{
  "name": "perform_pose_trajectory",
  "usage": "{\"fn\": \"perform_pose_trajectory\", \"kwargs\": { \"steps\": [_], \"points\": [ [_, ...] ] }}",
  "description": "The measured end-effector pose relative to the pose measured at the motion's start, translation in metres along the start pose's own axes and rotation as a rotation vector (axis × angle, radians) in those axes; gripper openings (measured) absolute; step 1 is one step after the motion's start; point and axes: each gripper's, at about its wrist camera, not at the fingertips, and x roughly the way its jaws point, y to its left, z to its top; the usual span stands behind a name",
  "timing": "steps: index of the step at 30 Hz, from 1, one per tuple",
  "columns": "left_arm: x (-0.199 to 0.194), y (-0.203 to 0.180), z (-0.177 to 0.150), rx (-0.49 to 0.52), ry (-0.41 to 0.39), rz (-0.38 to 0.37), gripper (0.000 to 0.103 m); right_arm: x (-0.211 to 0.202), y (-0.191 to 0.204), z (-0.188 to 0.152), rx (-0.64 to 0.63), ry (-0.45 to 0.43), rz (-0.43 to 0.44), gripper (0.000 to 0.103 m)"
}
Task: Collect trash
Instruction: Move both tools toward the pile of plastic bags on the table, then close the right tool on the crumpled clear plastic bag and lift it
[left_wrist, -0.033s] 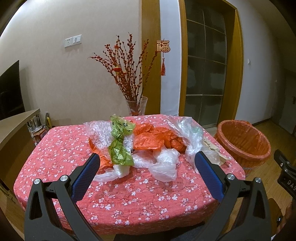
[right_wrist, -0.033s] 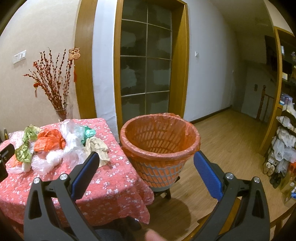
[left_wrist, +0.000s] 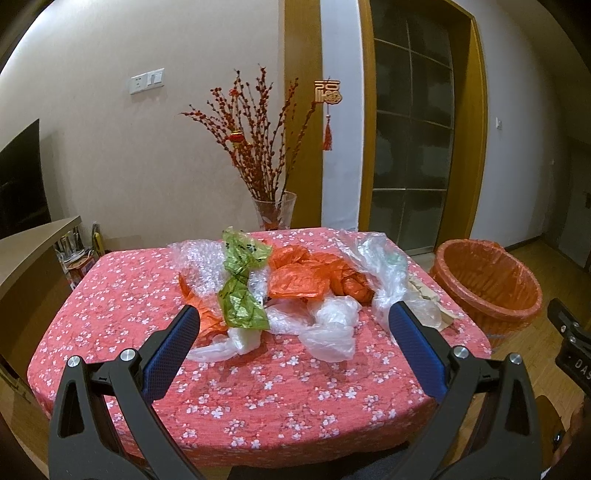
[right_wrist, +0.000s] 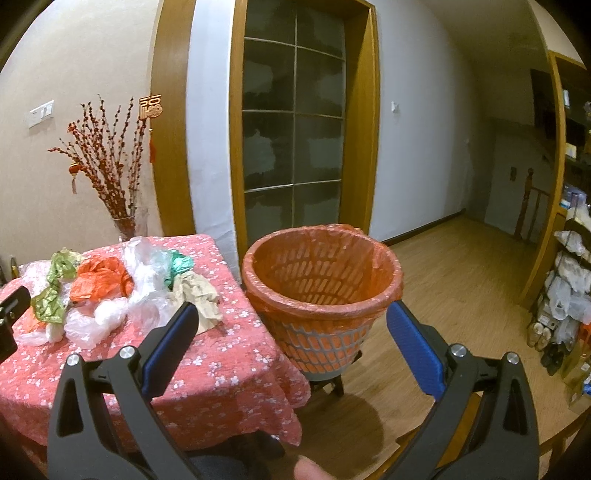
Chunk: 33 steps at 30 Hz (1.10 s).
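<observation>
1. Two grippers are mine: my left gripper (left_wrist: 291, 325) hangs over the near half of the bench (left_wrist: 258, 402), and my right gripper (right_wrist: 290, 325) points past the bench corner toward the waste basket (right_wrist: 321, 295).
2. The jaws of both stand wide apart and hold nothing.
3. The trash lies in a loose heap across the middle and far side of the bench, on a red cloth printed with white blossoms.
4. At the left of the heap sits clear bubble wrap (left_wrist: 201, 264), with a crumpled green wrapper (left_wrist: 242, 291) lying over it.
5. Orange plastic bags (left_wrist: 306, 277) fill the centre, touching the green wrapper on one side.
6. Clear plastic bags (left_wrist: 332, 325) lie along the near edge of the heap, and another clear bundle (left_wrist: 380, 273) rises at its right.
7. From my right camera, a dark green piece (right_wrist: 181, 264) shows behind the clear bundle, and crumpled brown paper (right_wrist: 199, 295) lies nearest the bench's right edge.
8. The waste basket, lined with an orange bag, stands just beside the bench on its right, raised on a low dark stand over the wooden floor (right_wrist: 461, 277).
9. A glass vase (left_wrist: 275, 214) of red-budded branches stands at the far edge of the bench, against the wall.
10. Nothing of the trash is in my jaws, and the basket's visible inside looks bare.
</observation>
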Motion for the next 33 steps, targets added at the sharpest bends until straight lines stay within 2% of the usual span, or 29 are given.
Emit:
{"fn": "perform_pose_trajectory", "kwargs": {
  "steps": [11,18,23,33],
  "points": [
    [0.024,0.053,-0.004,-0.071,0.052,0.123,0.101,0.027,0.02,0.005,-0.011,0.046,0.099,0.099],
    [0.042,0.095,-0.008,-0.139,0.083,0.21,0.101,0.062,0.048,0.007,0.006,0.081,0.247,0.097],
    [0.049,0.106,-0.011,-0.165,0.095,0.218,0.101,0.085,0.077,0.012,-0.039,0.102,0.31,0.082],
    [0.056,0.103,-0.014,-0.136,0.103,0.22,0.101,0.133,0.125,0.014,-0.103,0.175,0.366,0.063]
  ]
}}
